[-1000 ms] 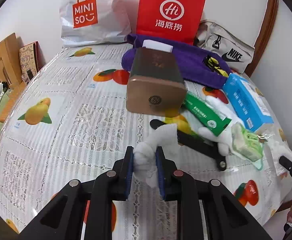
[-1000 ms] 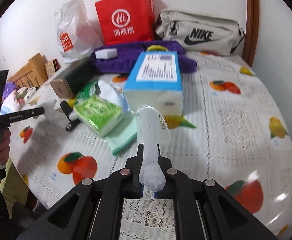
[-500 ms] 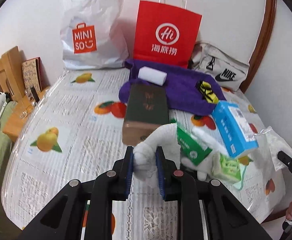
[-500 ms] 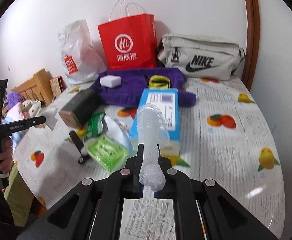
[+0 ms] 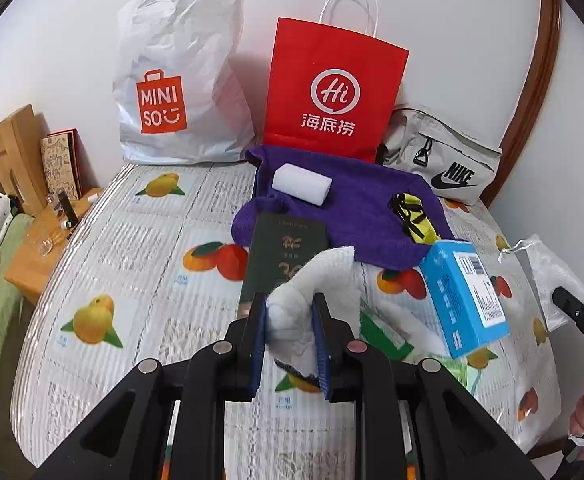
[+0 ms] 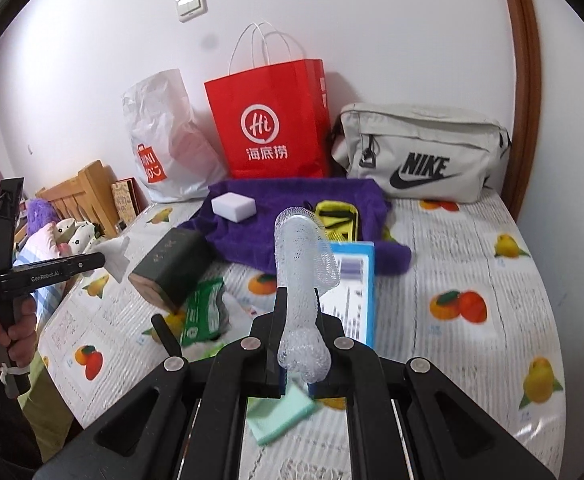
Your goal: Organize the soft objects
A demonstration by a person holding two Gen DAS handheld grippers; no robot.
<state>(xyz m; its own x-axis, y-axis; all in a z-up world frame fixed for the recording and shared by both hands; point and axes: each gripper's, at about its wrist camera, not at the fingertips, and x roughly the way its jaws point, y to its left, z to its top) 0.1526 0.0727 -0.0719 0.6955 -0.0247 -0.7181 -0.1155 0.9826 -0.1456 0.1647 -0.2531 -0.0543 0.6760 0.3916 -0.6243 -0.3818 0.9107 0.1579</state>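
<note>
- White, crumpled cloth (image 5: 312, 280) pinched between the blue pads of the left gripper (image 5: 289, 344), puffing up above the jaws, held clear of the table.
- Clear, bubbly mesh sleeve (image 6: 302, 264) clamped tight in the right gripper (image 6: 300, 344), standing upright like a tube, netted rim at the top, well above the table.
- Mint-green cloth (image 6: 279, 416) lying flat on the fruit-print tablecloth (image 6: 472, 264) just below the right jaws.
- Blue box (image 5: 462, 296), green packet (image 6: 205, 312) and dark green box (image 6: 171, 268) clustered mid-table.
- Farther back, purple towel (image 5: 356, 208) spread out, carrying a white sponge block (image 5: 302, 182) and a yellow-black strap bundle (image 5: 414, 220).
- Against the wall: white Miniso bag (image 5: 179, 80), red paper bag (image 5: 332, 92), grey Nike pouch (image 6: 420, 152).
</note>
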